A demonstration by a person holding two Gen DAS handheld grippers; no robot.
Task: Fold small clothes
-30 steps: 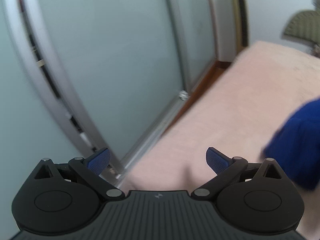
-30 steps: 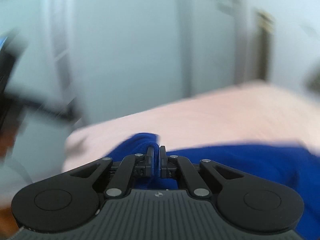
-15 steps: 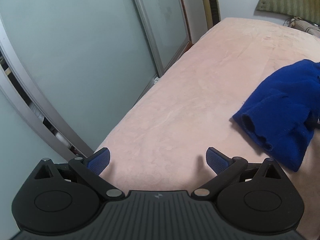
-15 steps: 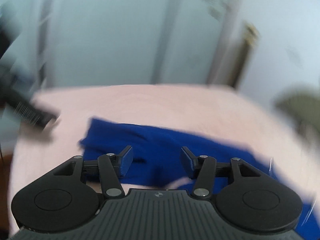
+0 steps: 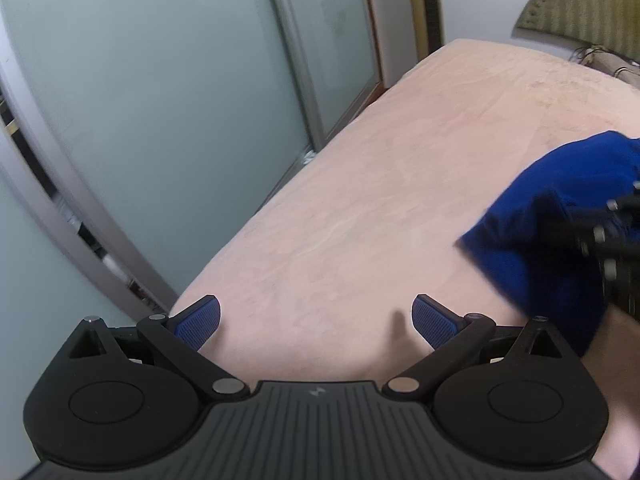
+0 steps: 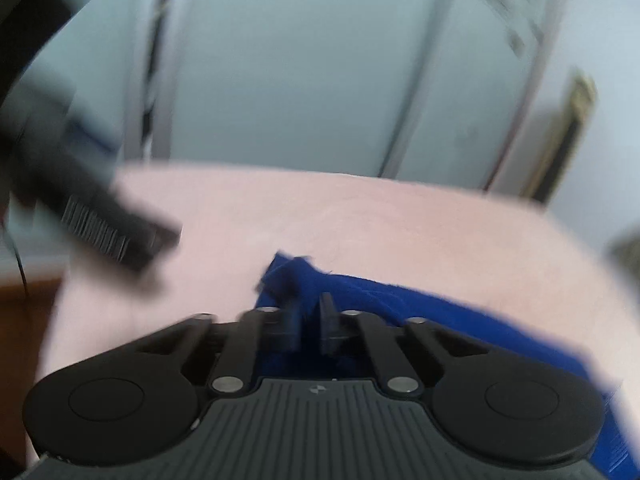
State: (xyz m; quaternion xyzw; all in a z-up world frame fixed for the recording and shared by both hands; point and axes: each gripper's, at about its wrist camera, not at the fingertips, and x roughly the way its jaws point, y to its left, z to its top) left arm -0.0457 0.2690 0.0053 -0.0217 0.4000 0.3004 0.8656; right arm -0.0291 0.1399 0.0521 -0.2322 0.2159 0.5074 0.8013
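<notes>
Nearest in the left wrist view, the left hand-held gripper (image 5: 316,320) hangs over the pink plush bed cover (image 5: 360,208) with its blue-padded fingers (image 5: 200,322) spread wide and nothing between them. To its right lies the small dark blue knitted garment (image 5: 552,240), bunched on the cover near the bed's side; the black right hand-held gripper (image 5: 616,248) reaches into it from the picture's edge. In the right wrist view, which is blurred, the right hand-held gripper (image 6: 310,320) has its fingers drawn close, with only a narrow gap, and blue cloth (image 6: 400,304) sits in and around that gap, so it seems to pinch the garment's edge. This view also shows the other gripper as a dark smear at the left (image 6: 100,216). Beyond the bed stand frosted glass sliding doors in grey metal frames (image 5: 180,92), a strip of brown wooden floor (image 5: 360,104), and, only in the left view, an olive quilted headboard (image 5: 580,4) against the white wall. No readable writing appears, only a small bolt mark on each gripper body.
</notes>
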